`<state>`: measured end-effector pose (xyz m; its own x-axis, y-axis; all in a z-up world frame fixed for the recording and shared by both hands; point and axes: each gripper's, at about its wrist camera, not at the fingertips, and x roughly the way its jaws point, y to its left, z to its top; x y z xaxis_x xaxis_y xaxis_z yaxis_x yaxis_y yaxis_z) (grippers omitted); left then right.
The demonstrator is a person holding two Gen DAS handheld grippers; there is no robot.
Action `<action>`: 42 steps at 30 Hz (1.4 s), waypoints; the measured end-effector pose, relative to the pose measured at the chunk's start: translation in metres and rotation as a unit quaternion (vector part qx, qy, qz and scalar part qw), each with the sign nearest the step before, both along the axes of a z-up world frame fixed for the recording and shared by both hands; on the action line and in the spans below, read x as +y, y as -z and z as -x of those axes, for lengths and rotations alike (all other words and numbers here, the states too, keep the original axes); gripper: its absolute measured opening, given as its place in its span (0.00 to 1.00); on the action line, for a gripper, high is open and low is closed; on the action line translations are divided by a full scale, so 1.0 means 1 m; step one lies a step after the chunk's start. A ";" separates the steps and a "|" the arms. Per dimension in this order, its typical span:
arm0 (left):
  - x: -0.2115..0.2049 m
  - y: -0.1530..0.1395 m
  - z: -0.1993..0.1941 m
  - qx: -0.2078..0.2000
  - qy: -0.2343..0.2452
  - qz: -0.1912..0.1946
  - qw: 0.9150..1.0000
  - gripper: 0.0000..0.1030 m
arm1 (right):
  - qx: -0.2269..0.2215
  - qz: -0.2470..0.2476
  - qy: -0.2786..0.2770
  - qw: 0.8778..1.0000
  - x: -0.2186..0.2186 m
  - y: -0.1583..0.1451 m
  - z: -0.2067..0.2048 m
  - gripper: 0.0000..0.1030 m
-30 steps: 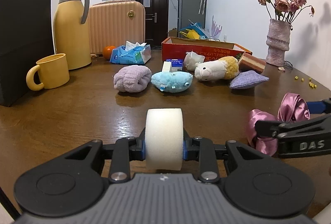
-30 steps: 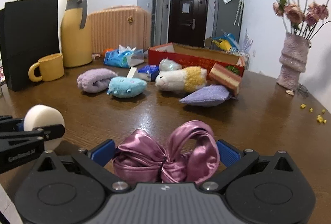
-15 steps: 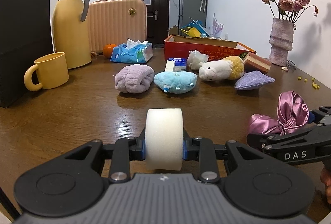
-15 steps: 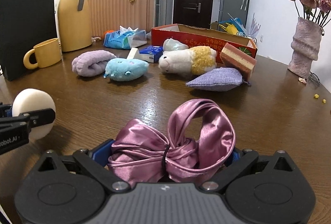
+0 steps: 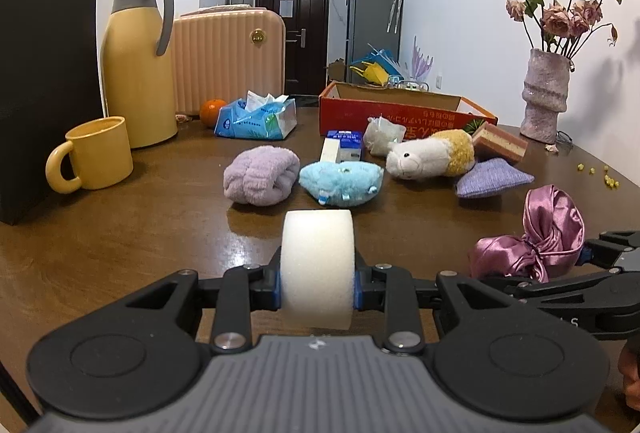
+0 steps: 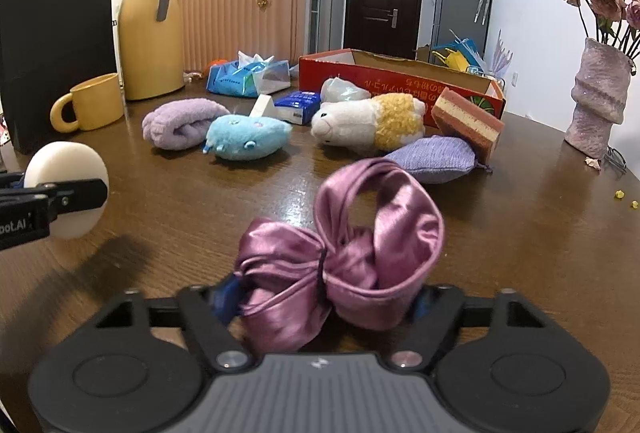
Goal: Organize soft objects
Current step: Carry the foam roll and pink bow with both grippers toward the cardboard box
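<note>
My left gripper [image 5: 317, 287] is shut on a white round sponge [image 5: 317, 265], held above the brown table; it also shows in the right wrist view [image 6: 66, 189]. My right gripper [image 6: 324, 299] is shut on a pink satin bow scrunchie [image 6: 352, 257], seen in the left wrist view [image 5: 536, 237] too. Ahead lie a lilac towel roll [image 5: 260, 180], a blue plush [image 5: 340, 183], a white-and-yellow plush [image 5: 432, 153], a lilac pillow [image 5: 492, 183] and a layered sponge [image 5: 500, 147]. A red cardboard box [image 5: 400, 113] stands behind them.
A black paper bag [image 5: 44, 93], yellow mug [image 5: 94, 153] and yellow thermos [image 5: 138, 65] stand at the left. A tissue pack [image 5: 256, 117], an orange [image 5: 211, 111], small cartons [image 5: 342, 151] and a pink suitcase [image 5: 224, 61] are further back. A flower vase [image 5: 546, 93] is at the right.
Both grippers have risen and tilted, each still holding its object. The right gripper with the scrunchie has moved forward, closer to the plush toys.
</note>
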<state>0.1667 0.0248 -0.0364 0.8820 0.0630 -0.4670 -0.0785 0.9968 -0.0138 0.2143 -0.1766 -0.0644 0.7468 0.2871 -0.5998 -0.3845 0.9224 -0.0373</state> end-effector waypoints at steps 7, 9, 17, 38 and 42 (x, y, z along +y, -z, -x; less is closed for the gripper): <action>-0.001 -0.008 -0.008 -0.005 -0.003 0.002 1.000 0.29 | -0.011 -0.021 0.000 1.000 -0.008 -0.005 -0.003 0.47; -0.001 -0.010 -0.010 -0.006 -0.002 0.002 1.000 0.29 | -0.013 -0.025 0.000 1.000 -0.010 -0.007 -0.004 0.46; -0.004 -0.021 -0.021 -0.021 0.001 0.001 1.000 0.29 | -0.050 -0.038 0.002 0.998 -0.019 -0.028 -0.011 0.45; -0.021 -0.074 -0.092 -0.077 -0.001 0.024 0.997 0.29 | -0.124 -0.089 0.028 0.988 -0.037 -0.086 -0.078 0.45; -0.027 -0.083 -0.106 -0.085 -0.002 0.027 0.996 0.29 | -0.133 -0.100 0.033 0.985 -0.037 -0.095 -0.093 0.45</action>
